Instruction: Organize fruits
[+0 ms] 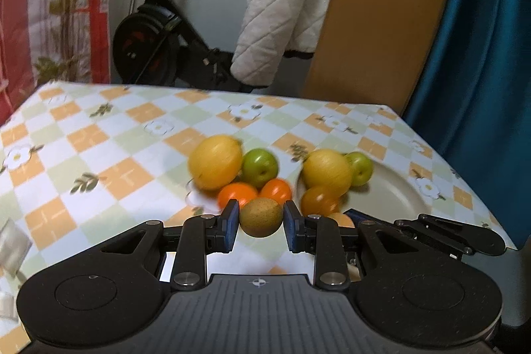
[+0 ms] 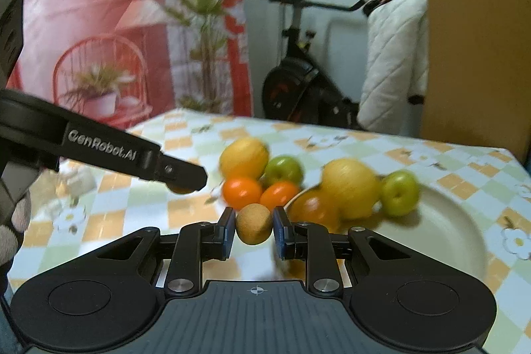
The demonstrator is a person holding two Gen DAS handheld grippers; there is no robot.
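My left gripper (image 1: pixel 260 212) is shut on a round brown-green fruit (image 1: pixel 260 218), held above the table. My right gripper (image 2: pixel 254 216) is shut on a round tan fruit (image 2: pixel 254 224). Beyond them a yellow fruit (image 1: pixel 215 162), a green apple (image 1: pixel 260 167) and two oranges (image 1: pixel 237 193) sit together. To the right a cream plate (image 1: pixel 395 198) holds another yellow fruit (image 1: pixel 327 171), a green apple (image 1: pixel 360 168) and an orange (image 1: pixel 318 199). The right gripper's tan fruit (image 1: pixel 341 220) shows at the plate's near edge. The left gripper (image 2: pixel 184 179) reaches in from the left in the right wrist view.
The table wears a checked orange, green and white cloth (image 1: pixel 99 155); its far edge and right corner are close behind the fruit. Behind it stand an exercise bike (image 1: pixel 159 38), a white quilted blanket (image 1: pixel 282 15), a wooden panel (image 1: pixel 381 15) and a blue curtain (image 1: pixel 481 55). A gloved hand (image 2: pixel 15 221) is at the left.
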